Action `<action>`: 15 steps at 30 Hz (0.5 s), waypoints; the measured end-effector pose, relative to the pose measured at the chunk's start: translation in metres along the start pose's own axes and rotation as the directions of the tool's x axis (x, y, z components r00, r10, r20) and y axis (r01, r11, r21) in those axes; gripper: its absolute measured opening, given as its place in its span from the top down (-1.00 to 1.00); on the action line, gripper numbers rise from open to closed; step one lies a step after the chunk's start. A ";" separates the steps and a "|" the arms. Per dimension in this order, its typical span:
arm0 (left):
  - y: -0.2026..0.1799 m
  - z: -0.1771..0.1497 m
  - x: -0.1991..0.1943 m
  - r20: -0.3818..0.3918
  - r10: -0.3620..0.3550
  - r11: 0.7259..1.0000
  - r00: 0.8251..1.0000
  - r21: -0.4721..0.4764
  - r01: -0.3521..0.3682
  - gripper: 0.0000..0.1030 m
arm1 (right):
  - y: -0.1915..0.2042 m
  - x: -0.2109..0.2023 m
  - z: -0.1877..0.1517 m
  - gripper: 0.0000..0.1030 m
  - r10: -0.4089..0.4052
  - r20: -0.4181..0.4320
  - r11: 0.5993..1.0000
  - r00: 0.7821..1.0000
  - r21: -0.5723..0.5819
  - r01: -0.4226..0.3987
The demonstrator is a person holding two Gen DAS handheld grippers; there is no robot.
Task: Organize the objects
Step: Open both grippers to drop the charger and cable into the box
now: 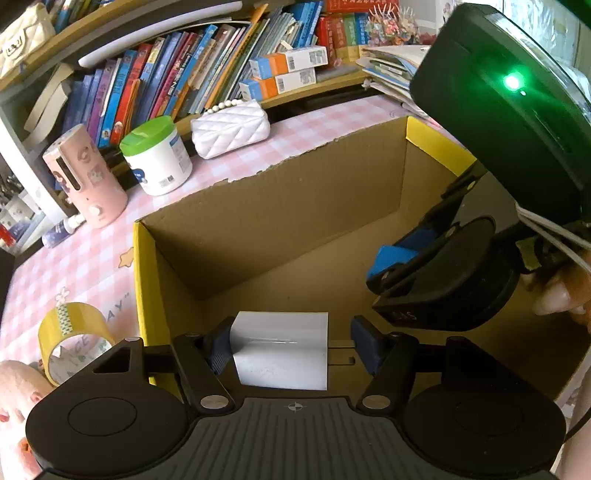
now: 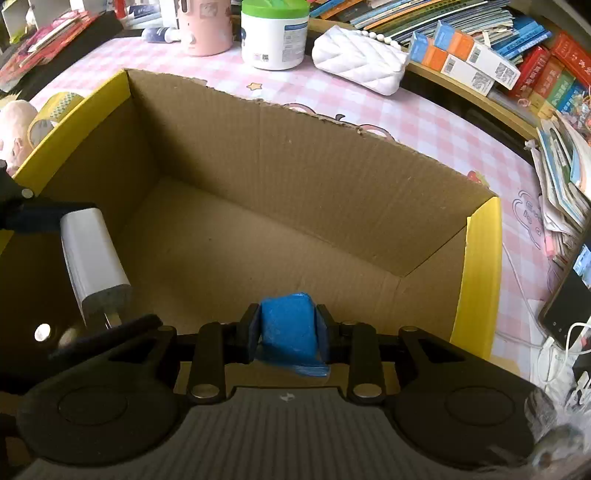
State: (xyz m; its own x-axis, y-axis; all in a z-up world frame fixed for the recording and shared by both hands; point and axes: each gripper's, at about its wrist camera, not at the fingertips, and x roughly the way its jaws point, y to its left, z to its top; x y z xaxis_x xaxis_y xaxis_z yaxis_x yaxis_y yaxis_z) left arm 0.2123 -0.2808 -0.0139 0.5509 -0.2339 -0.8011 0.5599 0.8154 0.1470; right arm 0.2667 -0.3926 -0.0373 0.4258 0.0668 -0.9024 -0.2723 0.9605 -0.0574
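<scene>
Over the open corrugated cardboard box (image 2: 295, 177), the left gripper (image 1: 291, 345) holds a smooth white rectangular plug adapter (image 1: 280, 350) between its fingers; the right gripper (image 2: 288, 334) pinches a crinkly blue plastic-wrapped block (image 2: 290, 326).

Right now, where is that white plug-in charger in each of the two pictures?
Left wrist view: the white charger sits bottom centre, between the left gripper fingers, prongs pointing right.
Right wrist view: the same charger hangs at the left edge, over the box.
Shared landmark: the cardboard box with yellow edges, and the green-lidded tub behind it.
</scene>
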 end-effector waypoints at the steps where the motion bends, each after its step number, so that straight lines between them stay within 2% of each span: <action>1: 0.000 0.000 -0.001 0.006 0.002 1.000 1.000 -0.006 -0.002 -0.33 | 0.000 -0.001 0.000 0.44 -0.002 0.005 1.000 1.000 0.003 0.002; 3: 0.000 -0.001 -0.005 0.026 0.013 1.000 1.000 -0.010 -0.012 -0.34 | 0.001 -0.003 -0.001 0.38 -0.009 0.018 1.000 1.000 0.003 0.009; 5: 0.000 -0.001 -0.011 0.055 0.030 1.000 0.998 -0.005 -0.029 -0.42 | 0.001 -0.008 -0.002 0.17 -0.003 0.048 1.000 0.999 0.003 0.003; 10: 0.006 -0.005 -0.040 0.149 0.035 0.999 0.988 -0.034 -0.030 -0.47 | 0.000 -0.036 -0.008 0.03 0.000 0.138 0.999 0.990 0.032 -0.005; 11: 0.008 -0.005 -0.045 0.164 0.033 0.999 0.986 -0.047 -0.026 -0.51 | 0.000 -0.043 -0.010 -0.05 -0.001 0.155 0.999 0.988 0.045 -0.006; 15: 0.013 -0.015 -0.072 0.233 0.052 0.995 0.971 -0.094 -0.031 -0.66 | 0.003 -0.077 -0.023 -0.09 -0.021 0.239 0.995 0.971 0.103 -0.004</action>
State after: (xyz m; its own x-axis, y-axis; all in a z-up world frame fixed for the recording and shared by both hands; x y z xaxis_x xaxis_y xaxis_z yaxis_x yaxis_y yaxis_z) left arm 0.1708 -0.2453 0.0376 0.7083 -0.3079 -0.6352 0.4821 0.8683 0.1167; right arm 0.2130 -0.4013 0.0223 0.6254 0.1092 -0.7726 -0.1840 0.9829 -0.0099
